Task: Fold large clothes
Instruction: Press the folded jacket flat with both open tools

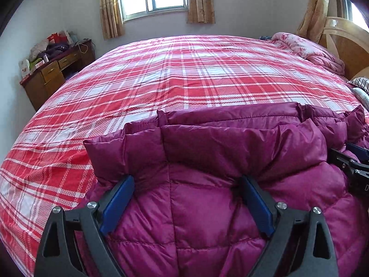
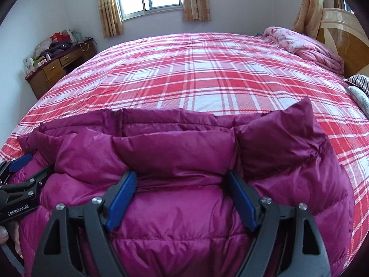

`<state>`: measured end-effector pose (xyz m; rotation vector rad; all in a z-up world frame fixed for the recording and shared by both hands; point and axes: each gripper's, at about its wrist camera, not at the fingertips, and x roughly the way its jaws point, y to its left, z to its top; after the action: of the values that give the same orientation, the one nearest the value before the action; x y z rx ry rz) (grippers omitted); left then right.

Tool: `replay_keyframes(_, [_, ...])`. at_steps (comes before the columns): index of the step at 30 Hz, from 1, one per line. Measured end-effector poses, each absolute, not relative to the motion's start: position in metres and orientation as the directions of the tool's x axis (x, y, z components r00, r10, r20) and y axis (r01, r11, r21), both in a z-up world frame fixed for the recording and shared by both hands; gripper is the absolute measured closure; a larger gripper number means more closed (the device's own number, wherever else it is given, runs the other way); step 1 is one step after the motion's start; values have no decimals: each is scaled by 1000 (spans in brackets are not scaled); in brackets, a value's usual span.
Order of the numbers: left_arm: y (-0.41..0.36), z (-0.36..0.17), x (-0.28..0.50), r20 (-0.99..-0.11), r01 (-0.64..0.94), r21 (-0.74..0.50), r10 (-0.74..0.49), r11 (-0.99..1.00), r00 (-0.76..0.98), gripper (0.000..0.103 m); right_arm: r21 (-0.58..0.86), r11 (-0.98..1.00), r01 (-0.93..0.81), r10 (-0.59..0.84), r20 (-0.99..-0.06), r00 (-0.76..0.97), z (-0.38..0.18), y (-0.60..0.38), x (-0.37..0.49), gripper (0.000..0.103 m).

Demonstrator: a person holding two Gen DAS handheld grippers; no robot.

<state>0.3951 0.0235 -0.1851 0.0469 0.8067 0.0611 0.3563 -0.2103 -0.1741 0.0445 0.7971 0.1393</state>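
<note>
Crosswise, magenta down jacket point(image 1: 207, 219) lies along bed's point(image 1: 184, 73) near edge.

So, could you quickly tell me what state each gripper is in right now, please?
Left gripper: jaws spread wide, open over the magenta down jacket, gripping nothing.
Right gripper: also open wide, its fingers resting against the jacket, not clamped.

1. We are viewing one magenta quilted down jacket point(image 1: 207, 207), also seen from the right wrist point(image 2: 184, 219).
2. It is lying on the near part of the bed, folded into a thick bundle.
3. Its puffy upper fold point(image 1: 230, 143) is bulging across the top, with one corner point(image 2: 302, 110) standing upward.
</note>
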Motion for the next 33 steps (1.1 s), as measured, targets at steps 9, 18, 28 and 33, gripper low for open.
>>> replay_keyframes(9, [23, -188, 398, -732, -42, 77, 86, 996, 676, 8, 78, 992, -104, 128, -726, 675, -178, -209, 361, 19])
replay_keyframes(18, [23, -189, 401, -739, -45, 84, 92, 995, 668, 7, 64, 992, -104, 117, -745, 656, -181, -207, 365, 17])
replay_keyframes(28, [22, -191, 402, -744, -52, 97, 107, 994, 660, 6, 34, 994, -103, 93, -763, 639, -183, -203, 368, 15])
replay_keyframes(33, [21, -192, 402, -744, -58, 102, 115, 993, 658, 5, 27, 995, -101, 86, -764, 639, -183, -202, 368, 14])
